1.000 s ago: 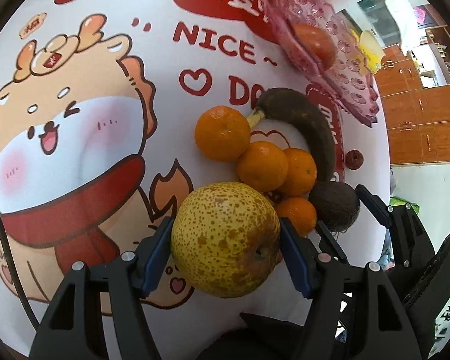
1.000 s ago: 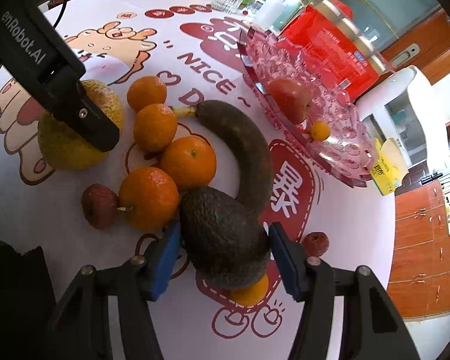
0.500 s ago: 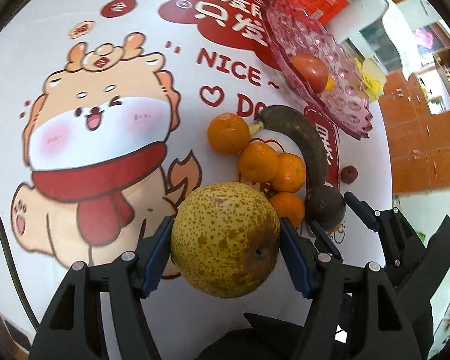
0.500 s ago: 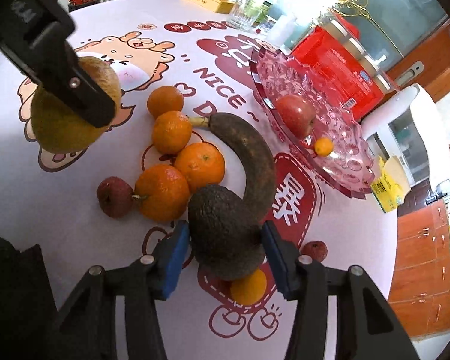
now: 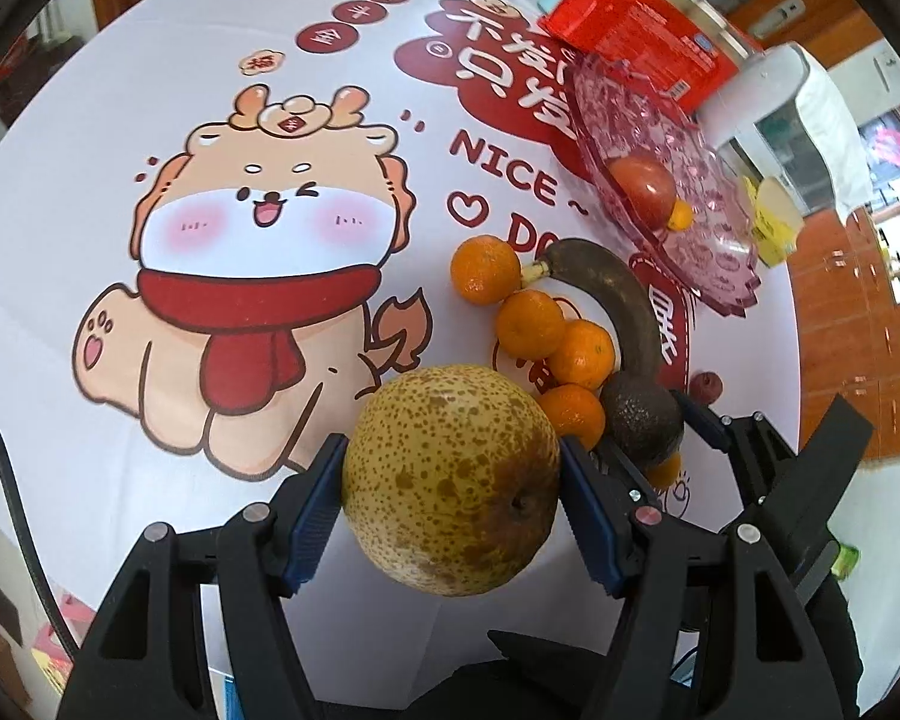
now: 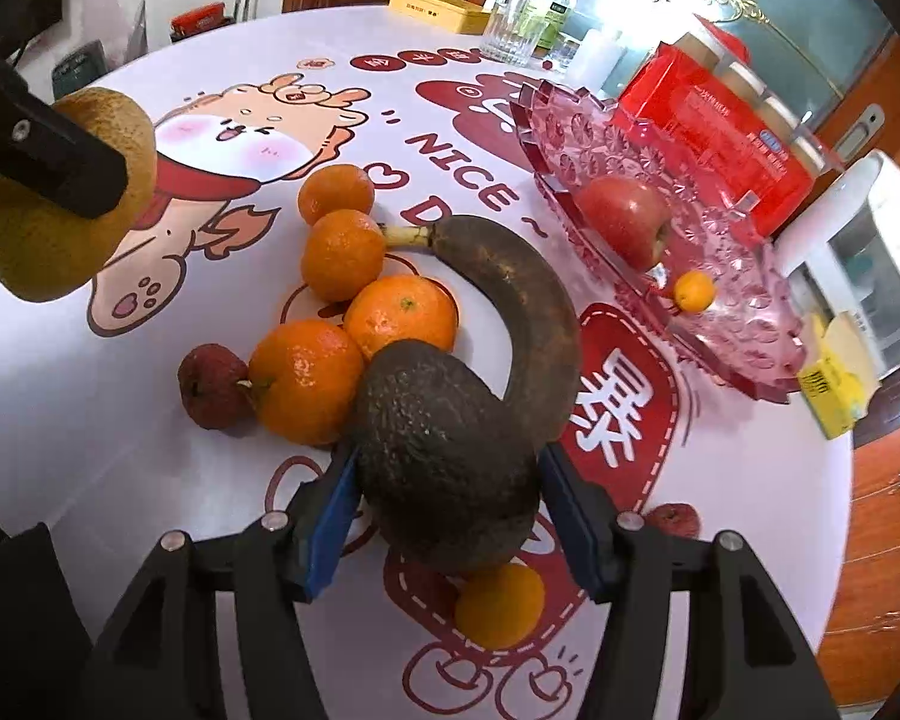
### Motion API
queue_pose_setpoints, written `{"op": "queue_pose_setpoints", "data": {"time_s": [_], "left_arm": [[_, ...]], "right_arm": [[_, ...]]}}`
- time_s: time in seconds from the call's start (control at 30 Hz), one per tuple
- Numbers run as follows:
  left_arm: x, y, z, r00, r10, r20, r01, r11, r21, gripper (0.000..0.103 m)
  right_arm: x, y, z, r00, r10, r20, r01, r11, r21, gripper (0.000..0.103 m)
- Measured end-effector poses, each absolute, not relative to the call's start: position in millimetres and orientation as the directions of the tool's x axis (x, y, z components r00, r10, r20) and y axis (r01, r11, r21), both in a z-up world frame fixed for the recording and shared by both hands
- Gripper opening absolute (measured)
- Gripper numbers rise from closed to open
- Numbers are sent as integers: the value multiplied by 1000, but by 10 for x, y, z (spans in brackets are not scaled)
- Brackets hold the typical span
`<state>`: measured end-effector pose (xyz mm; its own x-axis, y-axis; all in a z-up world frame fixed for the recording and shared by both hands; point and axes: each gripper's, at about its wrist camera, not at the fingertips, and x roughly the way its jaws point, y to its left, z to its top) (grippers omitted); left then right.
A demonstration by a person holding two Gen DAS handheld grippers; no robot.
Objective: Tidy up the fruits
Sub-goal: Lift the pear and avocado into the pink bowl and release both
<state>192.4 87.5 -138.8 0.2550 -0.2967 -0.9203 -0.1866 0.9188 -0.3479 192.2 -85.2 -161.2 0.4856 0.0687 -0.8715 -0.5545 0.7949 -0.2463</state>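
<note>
Being gripped by the left gripper point(image 5: 453, 447) at a middling spread is a round speckled pear point(image 5: 450, 480), its dimple turned toward the camera; it is being held clear above the table point(image 5: 90, 180). An avocado point(image 6: 444, 450) is being flanked by the right gripper point(image 6: 447, 459), whose jaws have just been opening, pads still against its sides. Its long axis is being kept along the fingers, narrow end pointing away toward the tangerines point(image 6: 402, 312) and the banana point(image 6: 528, 300). Beyond, an apple point(image 6: 624, 222) is being cradled in a pink dish point(image 6: 738, 312).
</note>
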Motion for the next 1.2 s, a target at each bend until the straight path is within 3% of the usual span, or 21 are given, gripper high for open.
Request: {"op": "queue_pose_setpoints", "data": {"time_s": [0.3,0.67,1.2], "left_arm": [[1926,783,-1223,309,-248,-918,-236,915,-327,67],[2235,552,-842,386,-222,-896,-183,933,-310,67],[3081,165,-276,488,-199,-850,-17,971,-237,67]], "right_arm": [[2000,-1036,-1630,437,197,-878,-558,824,-94,59],[2019,-1255,-1539,373,277,-886,-513,857,52,59],[2157,-1487,-770,440,428,-790,-492,851,187,59]]}}
